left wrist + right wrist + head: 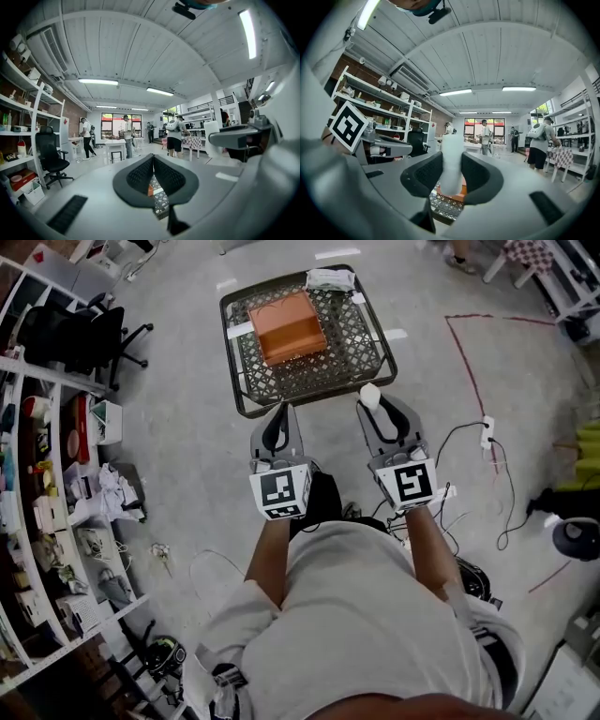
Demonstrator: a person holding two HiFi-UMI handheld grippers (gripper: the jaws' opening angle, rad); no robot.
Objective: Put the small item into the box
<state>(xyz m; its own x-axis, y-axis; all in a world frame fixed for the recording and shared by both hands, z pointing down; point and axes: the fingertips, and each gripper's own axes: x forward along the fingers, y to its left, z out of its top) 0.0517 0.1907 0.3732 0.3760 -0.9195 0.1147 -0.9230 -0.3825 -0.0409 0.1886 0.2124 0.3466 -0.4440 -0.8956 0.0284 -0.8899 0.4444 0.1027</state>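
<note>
Gripping a smooth white rounded item (369, 394), the right gripper (372, 407) faces 12 o'clock, toward a rectangular orange box (287, 326) on a metal lattice table (314, 381); the left gripper (279, 414) is closed and empty.

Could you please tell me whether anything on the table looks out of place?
Nothing is spilled or askew; the orange box sits square on the lattice table. Only a crumpled white bundle lies at its far edge.

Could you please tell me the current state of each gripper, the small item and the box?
left gripper: shut, empty.
right gripper: shut on the white item.
white item: upright between the jaws.
orange box: resting on the lattice table, untouched.
</note>
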